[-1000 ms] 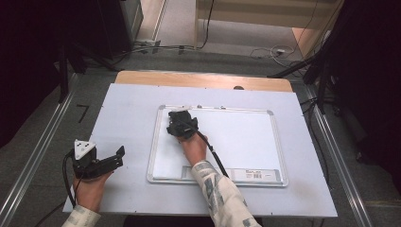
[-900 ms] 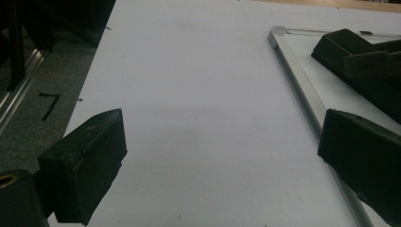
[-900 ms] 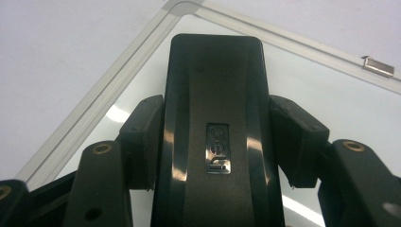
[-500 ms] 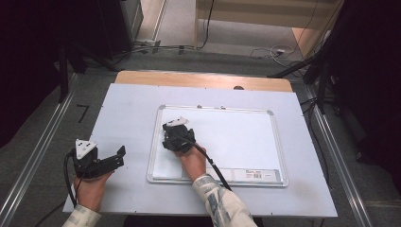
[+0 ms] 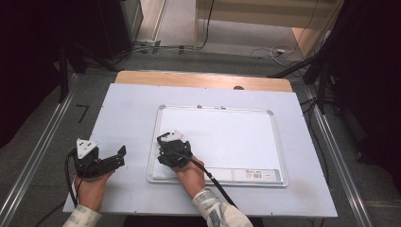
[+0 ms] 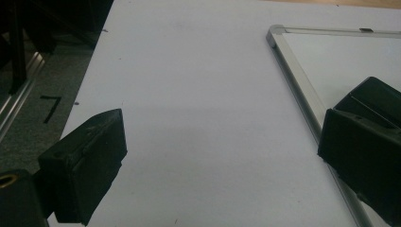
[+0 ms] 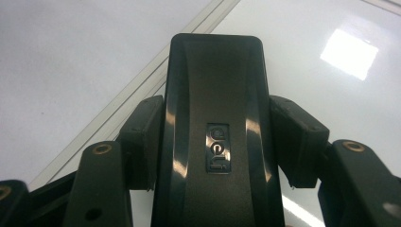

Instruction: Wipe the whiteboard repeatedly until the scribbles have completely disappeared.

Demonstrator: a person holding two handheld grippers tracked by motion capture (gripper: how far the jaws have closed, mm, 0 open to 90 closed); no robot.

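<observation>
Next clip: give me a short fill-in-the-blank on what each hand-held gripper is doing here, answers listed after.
1. The right hand-held gripper is shut on a black rectangular plastic ____ with a small logo.
2. That gripper sits over the white, silver-framed whiteboard's near-____ corner.
3. The left hand-held gripper's jaws are ____, holding nothing.
4. The left hand-held gripper rests on the pale ____.

Missing words: eraser; left; open; table

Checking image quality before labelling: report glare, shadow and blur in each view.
High view: even light, dark surroundings, whiteboard free of glare. Left gripper view: dim, bluish, soft shadow between the open jaws. Right gripper view: bright window-shaped glare on the whiteboard at upper right, highlights streaking the glossy black eraser, which looks slightly soft.
</observation>
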